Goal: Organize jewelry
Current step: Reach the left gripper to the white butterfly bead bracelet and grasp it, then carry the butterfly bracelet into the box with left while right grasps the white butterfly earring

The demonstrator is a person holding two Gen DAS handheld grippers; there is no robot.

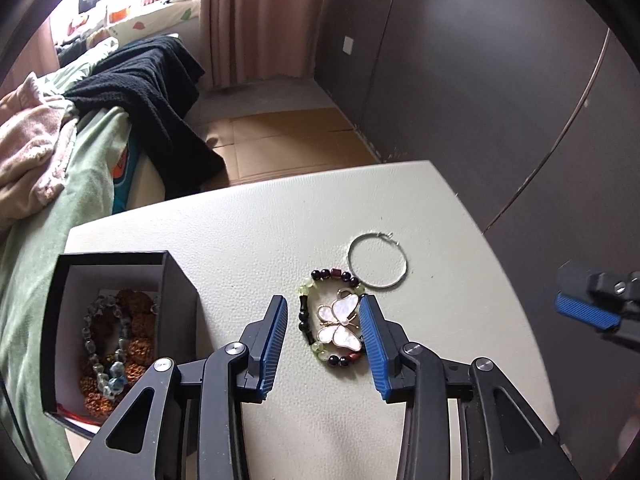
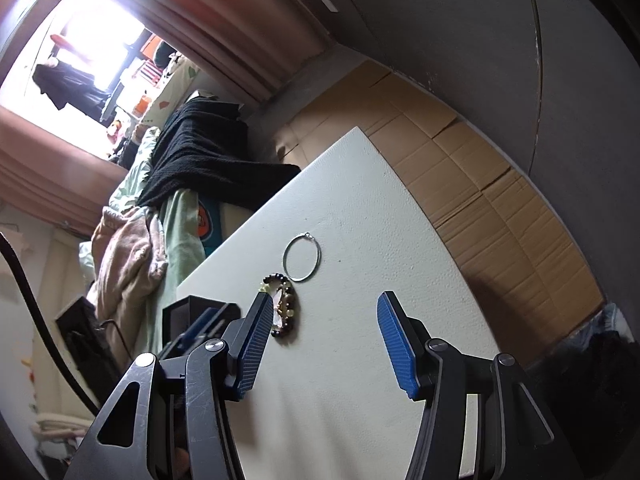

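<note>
Two pieces lie on the white worktop (image 1: 248, 216): a butterfly-charm beaded bracelet (image 1: 334, 322) between the left tongs (image 1: 323, 316), jaws apart; a thin silver hoop (image 1: 377, 261) touching it; right tongs (image 2: 326, 312) apart, empty.

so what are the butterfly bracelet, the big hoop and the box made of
Butterfly bracelet: glossy dark, red and pale green beads, probably glass or stone; the butterfly has pearly white wings in a gold-coloured frame, maybe shell or enamel.
Hoop: thin silvery wire, likely metal, with a shine.
Box: matte black outside, white inside, with sharp folded edges, so probably cardboard.
</note>
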